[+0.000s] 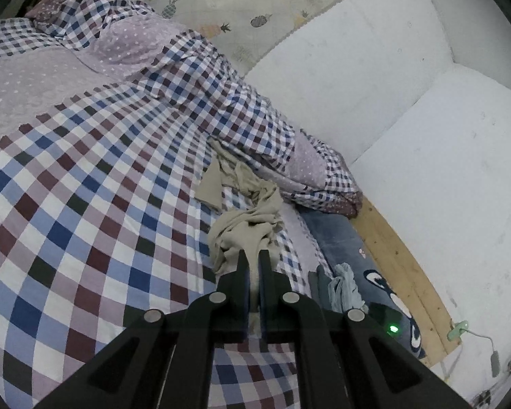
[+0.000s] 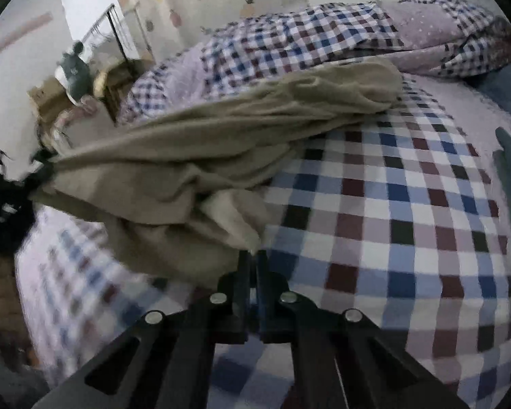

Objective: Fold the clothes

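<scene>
Beige garment (image 2: 194, 156) stretches over checked bedspread (image 2: 408, 204), edges clenched by both fingers (image 1: 243, 262) (image 2: 245, 262).

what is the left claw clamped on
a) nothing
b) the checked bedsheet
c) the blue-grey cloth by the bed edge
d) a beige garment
d: in the left wrist view the left claw is shut with a strip of the beige garment pinched between its fingers, above the checked bedsheet.
</scene>
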Motion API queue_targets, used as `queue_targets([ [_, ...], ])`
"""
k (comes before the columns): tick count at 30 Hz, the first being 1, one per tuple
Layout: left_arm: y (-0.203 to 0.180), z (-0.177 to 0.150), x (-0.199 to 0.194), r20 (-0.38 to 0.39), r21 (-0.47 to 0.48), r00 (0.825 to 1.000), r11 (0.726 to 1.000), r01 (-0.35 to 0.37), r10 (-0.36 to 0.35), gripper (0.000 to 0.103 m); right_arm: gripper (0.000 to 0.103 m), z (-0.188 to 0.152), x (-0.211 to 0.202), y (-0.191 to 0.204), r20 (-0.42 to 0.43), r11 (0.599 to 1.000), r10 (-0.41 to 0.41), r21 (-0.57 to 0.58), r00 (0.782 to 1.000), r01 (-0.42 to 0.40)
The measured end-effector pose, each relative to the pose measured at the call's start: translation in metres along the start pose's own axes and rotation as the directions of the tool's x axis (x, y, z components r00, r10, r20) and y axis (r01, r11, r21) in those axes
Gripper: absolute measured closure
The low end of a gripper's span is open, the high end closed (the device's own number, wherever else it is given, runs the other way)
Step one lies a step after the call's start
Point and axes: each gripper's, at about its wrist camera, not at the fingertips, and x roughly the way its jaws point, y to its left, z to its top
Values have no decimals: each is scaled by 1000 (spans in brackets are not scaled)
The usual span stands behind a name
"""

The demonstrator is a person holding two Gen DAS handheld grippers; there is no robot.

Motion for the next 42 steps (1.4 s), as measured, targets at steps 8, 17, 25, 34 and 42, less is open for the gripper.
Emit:
queue_targets([
  [8, -34, 17, -40, 96, 94, 992, 992, 79, -88, 101, 102, -25, -52, 77, -18, 968, 220, -115, 975, -221],
  [17, -79, 17, -77, 95, 236, 974, 955, 178, -205, 101, 98, -72, -74, 149, -145, 901, 349, -221, 926, -374],
  [25, -86, 5, -76, 0, 228, 967, 941, 248, -255, 101, 51, -72, -123, 135, 95, 957, 134, -269, 986, -104],
  [34, -129, -24, -58, -219, 286, 898, 855, 432, -381, 101, 50, -59, -144, 171, 367, 912, 24, -389, 930, 130],
  [42, -118, -29, -52, -227, 341, 946, 891, 301, -232, 63, 67, -62, -124, 145, 323, 908, -96, -358, 942, 216],
])
